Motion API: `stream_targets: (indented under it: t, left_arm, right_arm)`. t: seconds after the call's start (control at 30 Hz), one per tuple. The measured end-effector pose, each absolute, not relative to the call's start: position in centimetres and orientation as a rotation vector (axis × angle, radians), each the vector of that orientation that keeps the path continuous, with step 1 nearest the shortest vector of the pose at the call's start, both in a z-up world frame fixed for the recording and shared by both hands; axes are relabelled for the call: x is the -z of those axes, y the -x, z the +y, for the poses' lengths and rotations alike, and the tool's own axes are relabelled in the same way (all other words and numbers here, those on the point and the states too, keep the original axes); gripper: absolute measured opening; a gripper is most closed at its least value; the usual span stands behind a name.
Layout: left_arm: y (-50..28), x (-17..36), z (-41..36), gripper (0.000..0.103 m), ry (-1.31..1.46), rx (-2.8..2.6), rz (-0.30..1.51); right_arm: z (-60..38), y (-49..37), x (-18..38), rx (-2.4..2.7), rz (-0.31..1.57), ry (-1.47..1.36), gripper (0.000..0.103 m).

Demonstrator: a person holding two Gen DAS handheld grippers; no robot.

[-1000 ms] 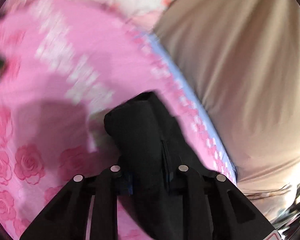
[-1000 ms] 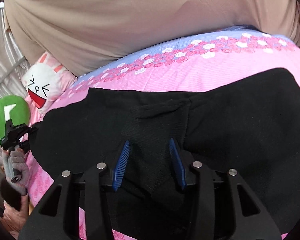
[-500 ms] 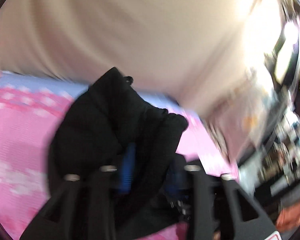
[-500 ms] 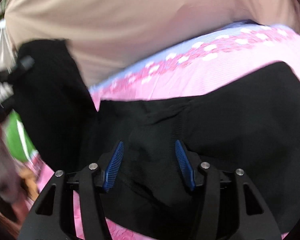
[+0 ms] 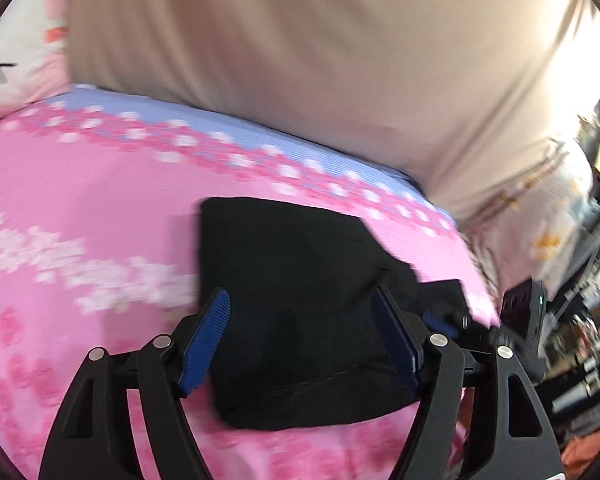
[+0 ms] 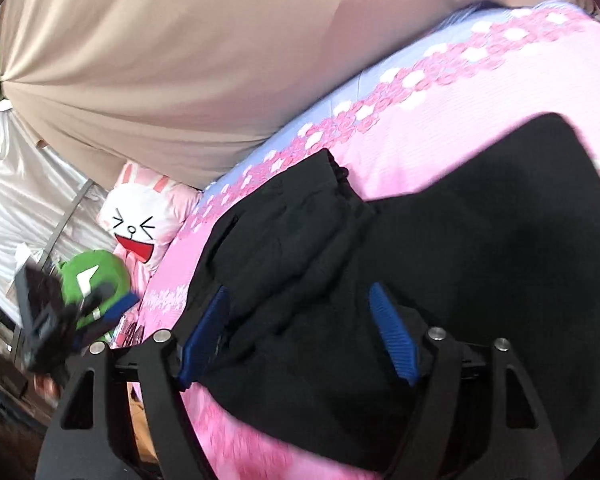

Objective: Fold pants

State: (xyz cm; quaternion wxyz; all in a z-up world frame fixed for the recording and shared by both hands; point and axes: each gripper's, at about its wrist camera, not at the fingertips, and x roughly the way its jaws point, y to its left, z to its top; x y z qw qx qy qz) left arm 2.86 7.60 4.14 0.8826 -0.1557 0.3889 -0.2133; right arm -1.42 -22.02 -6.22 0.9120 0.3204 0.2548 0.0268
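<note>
The black pants (image 5: 296, 304) lie on the pink flowered bedsheet (image 5: 80, 208), folded over on themselves. In the right wrist view the pants (image 6: 440, 264) show a doubled layer with the waistband end on top at the left. My left gripper (image 5: 302, 328) is open, its blue pads (image 5: 206, 336) on either side of the fold, holding nothing. My right gripper (image 6: 300, 324) is open over the bunched cloth, and is seen from the left wrist view at the right edge (image 5: 524, 320).
A beige curtain (image 5: 320, 60) hangs along the far side of the bed. A white rabbit pillow (image 6: 140, 220) and a green plush toy (image 6: 96, 276) lie at the bed's left end. The left gripper (image 6: 60, 320) shows blurred there. Cluttered shelves (image 5: 588, 340) stand at right.
My left gripper carried one end of the pants over onto the rest, then opened and let go. My right gripper stayed open over the cloth and tilted.
</note>
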Motion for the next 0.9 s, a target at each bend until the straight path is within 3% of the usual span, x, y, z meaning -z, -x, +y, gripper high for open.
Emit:
stream_targets:
  t: [0.2, 0.53, 0.73, 0.77, 0.8, 0.83, 0.9]
  left_arm:
    - [-1.3, -2.8, 11.4, 0.07, 0.293, 0.375, 0.8]
    - [-1.0, -1.1, 14.0, 0.071, 0.362, 0.376, 0.814]
    - [-1.0, -0.6, 13.5, 0.071, 0.38, 0.414, 0.823]
    - [-0.9, -0.6, 13.5, 0.071, 0.378, 0.415, 0.821]
    - [-0.9, -0.6, 13.5, 0.071, 0.378, 0.414, 0.822]
    - [-0.9, -0.6, 13.5, 0.071, 0.38, 0.414, 0.825]
    - [-1.1, -0.6, 13.5, 0.071, 0.382, 0.408, 0.828]
  right_arm:
    - [-20.8, -1.5, 5.5, 0.048, 0.535, -0.643, 0.07]
    - [-21.0, 2.5, 3.3, 0.028, 0.45, -0.686, 0.065]
    - [-22.9, -1.7, 6.2, 0.043, 0.547, -0.782, 0.064]
    - [-22.3, -2.2, 6.2, 0.069, 0.551, -0.732, 0.054]
    - [-21.5, -2.4, 5.9, 0.099, 0.553, -0.672, 0.033]
    - [-20.8, -2.5, 5.3, 0.111, 0.551, -0.624, 0.02]
    - [-18.8, -1.8, 2.9, 0.091, 0.495, -0.552, 0.012]
